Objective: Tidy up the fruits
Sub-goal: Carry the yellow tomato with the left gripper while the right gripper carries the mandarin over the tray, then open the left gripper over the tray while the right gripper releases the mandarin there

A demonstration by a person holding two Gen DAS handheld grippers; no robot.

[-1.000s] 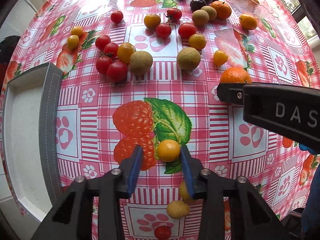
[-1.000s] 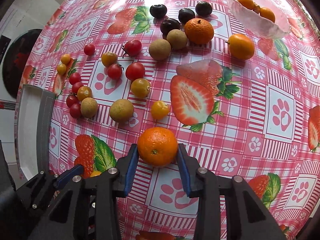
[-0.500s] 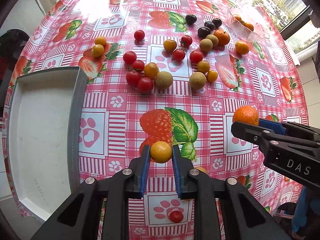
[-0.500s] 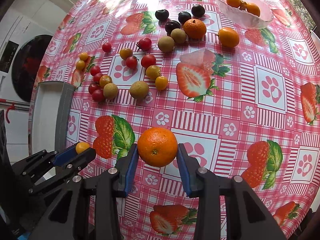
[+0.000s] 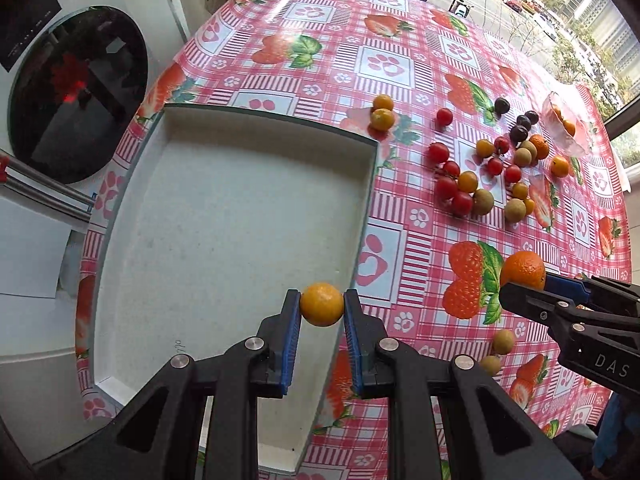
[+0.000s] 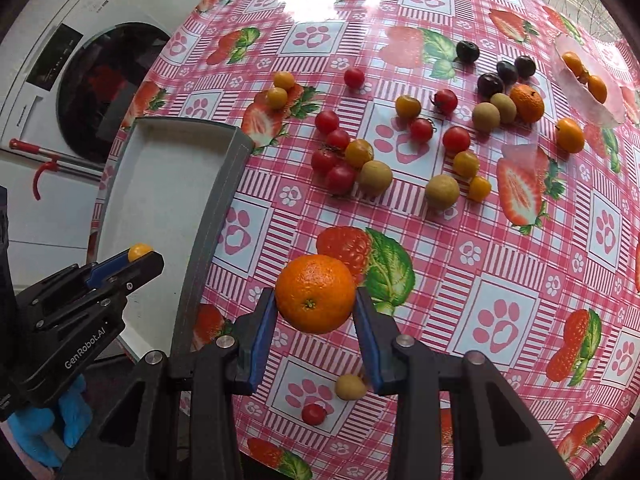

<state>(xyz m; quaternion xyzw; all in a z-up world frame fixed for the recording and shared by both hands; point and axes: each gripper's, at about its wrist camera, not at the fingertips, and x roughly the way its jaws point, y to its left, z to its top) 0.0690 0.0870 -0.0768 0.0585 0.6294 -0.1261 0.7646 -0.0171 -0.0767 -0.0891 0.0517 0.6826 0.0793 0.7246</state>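
Observation:
My left gripper (image 5: pixel 322 312) is shut on a small yellow-orange fruit (image 5: pixel 322 305) and holds it above the right edge of the white tray (image 5: pixel 224 216). My right gripper (image 6: pixel 316 316) is shut on a large orange (image 6: pixel 315 293) and holds it above the tablecloth, right of the tray (image 6: pixel 160 184). The orange also shows in the left wrist view (image 5: pixel 522 270), and the left gripper with its fruit (image 6: pixel 139 251) shows in the right wrist view. The tray holds no fruit.
Several cherry tomatoes, yellow fruits, brown longans and dark plums lie scattered on the table (image 6: pixel 360 160). A clear bowl (image 6: pixel 588 80) with oranges stands at the far right. Two small fruits (image 6: pixel 350 387) lie near the front edge. A washing machine (image 5: pixel 76 92) stands to the left.
Both grippers have risen and moved left with their fruits. The left gripper has lifted the small fruit off the table and carried it to the tray's edge.

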